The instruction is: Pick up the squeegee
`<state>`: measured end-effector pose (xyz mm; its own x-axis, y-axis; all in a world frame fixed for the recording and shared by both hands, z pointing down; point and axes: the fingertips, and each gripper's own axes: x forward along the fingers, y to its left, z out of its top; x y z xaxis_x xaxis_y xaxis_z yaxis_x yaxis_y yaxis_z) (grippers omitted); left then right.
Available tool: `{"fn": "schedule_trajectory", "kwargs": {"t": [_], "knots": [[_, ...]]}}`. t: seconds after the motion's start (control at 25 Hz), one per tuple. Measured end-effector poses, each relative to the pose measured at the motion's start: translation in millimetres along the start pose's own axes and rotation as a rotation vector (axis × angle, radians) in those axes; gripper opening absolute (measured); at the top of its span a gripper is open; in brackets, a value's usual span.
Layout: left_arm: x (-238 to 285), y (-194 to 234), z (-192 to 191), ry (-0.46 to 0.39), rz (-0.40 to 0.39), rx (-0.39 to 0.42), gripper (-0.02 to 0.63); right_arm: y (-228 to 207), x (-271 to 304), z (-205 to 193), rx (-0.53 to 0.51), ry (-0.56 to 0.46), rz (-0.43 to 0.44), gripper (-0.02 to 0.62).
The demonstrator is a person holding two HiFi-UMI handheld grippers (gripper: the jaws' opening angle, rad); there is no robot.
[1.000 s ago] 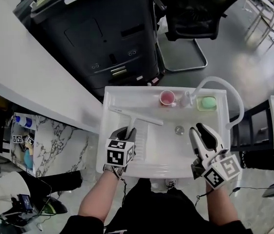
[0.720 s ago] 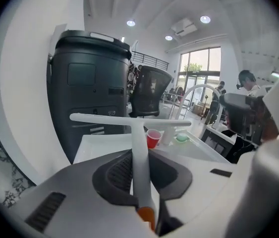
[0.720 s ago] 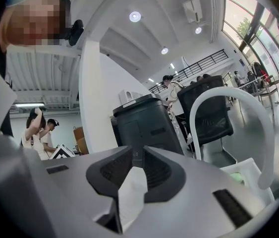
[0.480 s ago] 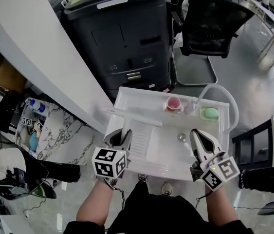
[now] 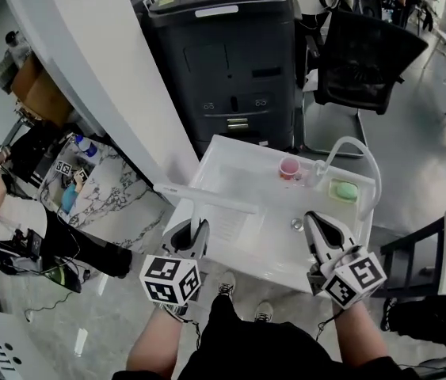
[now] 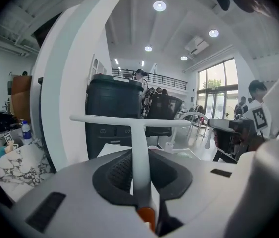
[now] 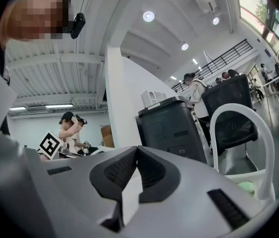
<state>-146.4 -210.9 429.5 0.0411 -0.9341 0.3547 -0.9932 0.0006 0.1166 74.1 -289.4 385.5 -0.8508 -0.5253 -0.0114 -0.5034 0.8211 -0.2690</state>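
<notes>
Well, the left gripper (image 5: 192,232) has the squeegee (image 6: 138,133). Its jaws are drawn in tight on the thin white handle, and the pads pinch it low down, with the orange butt end just behind them. The long blade bar sits crosswise ahead of the jaw tips, up in the air and touching nothing. The right gripper (image 7: 137,151) is fully closed, pad against pad, with nothing between them.

Now the worry: that grip is a narrow pinch near the very end of the handle, with a wide bar out front acting as a lever. Any quick swing or roll of the wrist could twist the handle in the pads, or let it slide out. The bar also reaches well out to either side of the jaws, so one end could clip the rim of the basin (image 5: 266,240) just ahead and below.

Over to the containers. The white basin lies ahead of both grippers, its drain (image 5: 296,225) just beyond the right jaw tips. A pink cup (image 5: 289,168) stands at the far side, though what's in it I can't tell. Beside that, a small dish holds something green (image 5: 344,190), either soap or a sponge.
</notes>
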Motion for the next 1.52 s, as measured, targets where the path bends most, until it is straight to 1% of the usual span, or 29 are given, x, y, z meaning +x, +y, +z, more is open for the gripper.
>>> {"fn": "schedule_trajectory", "kwargs": {"t": [0.16, 0.4, 0.56, 0.68, 0.8, 0.92, 1.24, 1.52], "knots": [[-35, -2, -1, -0.02, 0.05, -0.004, 0.071, 15, -3, -2, 0.011, 0.005, 0.053, 0.017], [-75, 13, -4, -0.035, 0.126, -0.013, 0.07, 44, 12, -14, 0.037, 0.012, 0.135, 0.017], [-97, 28, -10, -0.031, 0.15, -0.01, 0.071, 68, 23, -24, 0.058, 0.013, 0.166, 0.017], [-108, 42, -12, -0.04, 0.145, -0.019, 0.071, 84, 31, -31, 0.056, 0.018, 0.169, 0.017], [-113, 55, -14, -0.048, 0.118, -0.019, 0.071, 100, 39, -36, 0.044, 0.02, 0.151, 0.017], [-118, 66, -16, -0.054, 0.068, -0.014, 0.071, 117, 41, -40, 0.028, 0.022, 0.113, 0.017], [-143, 93, -13, -0.075, -0.106, 0.009, 0.071, 180, 31, -45, -0.014, 0.0, -0.031, 0.017], [-187, 106, -21, -0.09, -0.247, 0.019, 0.071, 252, 2, -59, -0.056, -0.01, -0.148, 0.017]]}}
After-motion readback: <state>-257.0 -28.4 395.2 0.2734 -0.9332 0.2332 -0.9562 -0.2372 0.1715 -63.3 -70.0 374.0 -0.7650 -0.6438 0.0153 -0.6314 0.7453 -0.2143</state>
